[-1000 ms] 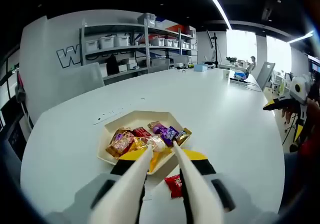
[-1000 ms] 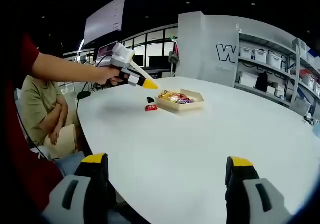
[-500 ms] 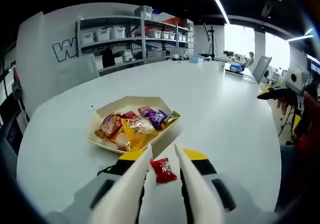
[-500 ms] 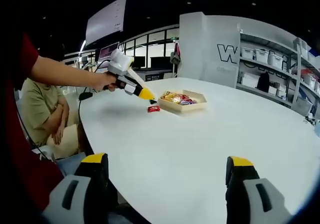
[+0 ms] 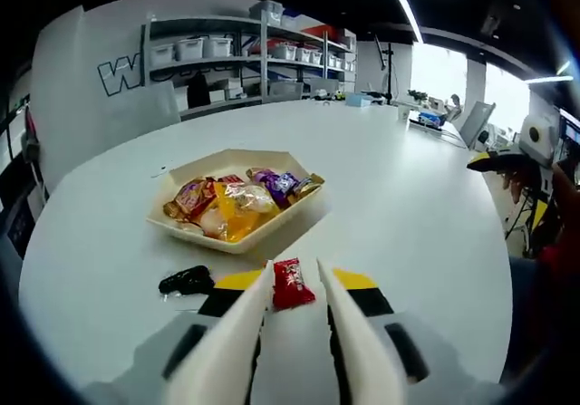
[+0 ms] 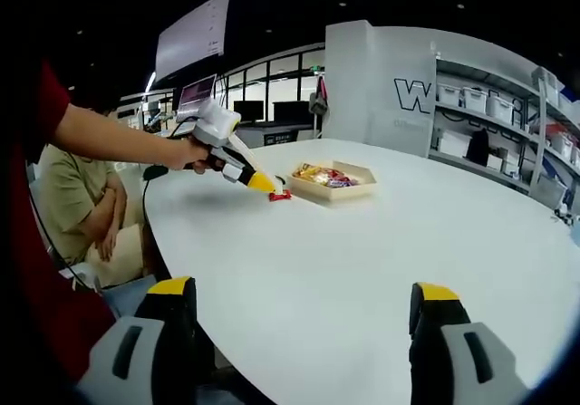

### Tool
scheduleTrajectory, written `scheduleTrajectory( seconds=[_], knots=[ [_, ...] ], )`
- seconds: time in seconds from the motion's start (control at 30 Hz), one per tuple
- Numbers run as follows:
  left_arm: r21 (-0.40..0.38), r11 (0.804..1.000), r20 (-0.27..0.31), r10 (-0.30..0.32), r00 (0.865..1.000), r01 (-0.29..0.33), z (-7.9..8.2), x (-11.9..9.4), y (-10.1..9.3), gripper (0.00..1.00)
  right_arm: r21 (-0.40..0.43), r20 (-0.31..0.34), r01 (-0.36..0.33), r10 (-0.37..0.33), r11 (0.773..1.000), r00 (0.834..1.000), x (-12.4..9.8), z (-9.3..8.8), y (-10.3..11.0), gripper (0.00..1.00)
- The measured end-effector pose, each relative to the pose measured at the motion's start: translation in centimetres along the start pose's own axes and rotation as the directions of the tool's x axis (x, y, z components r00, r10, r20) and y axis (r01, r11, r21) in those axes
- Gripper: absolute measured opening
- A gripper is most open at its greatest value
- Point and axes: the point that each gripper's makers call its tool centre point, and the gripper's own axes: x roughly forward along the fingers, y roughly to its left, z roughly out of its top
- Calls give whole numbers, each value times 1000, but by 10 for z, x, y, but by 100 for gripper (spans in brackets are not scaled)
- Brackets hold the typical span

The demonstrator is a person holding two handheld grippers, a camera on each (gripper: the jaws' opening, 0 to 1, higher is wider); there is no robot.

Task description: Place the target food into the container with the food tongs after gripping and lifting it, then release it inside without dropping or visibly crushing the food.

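A small red wrapped candy (image 5: 292, 284) lies on the white table (image 5: 408, 197) just in front of a tan hexagonal tray (image 5: 272, 238) holding several wrapped snacks. My left gripper (image 5: 294, 278), fitted with cream tong jaws, is open and low over the table, with one jaw on each side of the red candy. From the right gripper view I see that same left gripper (image 6: 265, 185) slanting down onto the candy (image 6: 280, 195) beside the tray (image 6: 342, 194). My right gripper (image 6: 304, 292) hovers wide open and holds nothing, far back over the table's near side.
A small black object (image 5: 186, 281) lies left of the candy. Shelves with bins (image 5: 245, 61) stand behind the table. A seated person (image 6: 82, 206) is at the table's edge near the left gripper. The right gripper (image 5: 507, 161) shows at the table's far right.
My left gripper has drawn back from over the tray and come down, so the red candy now sits between its jaw tips. The right gripper has stayed put.
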Motion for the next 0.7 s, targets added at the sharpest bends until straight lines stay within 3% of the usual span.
scheduleTrajectory(
  seconds=[0.7],
  knots=[
    [-51,999,10,3,1000,-3,-10,5,5,19,11,-24,10,-9,1000,1000,1,-11,-3,97]
  ],
)
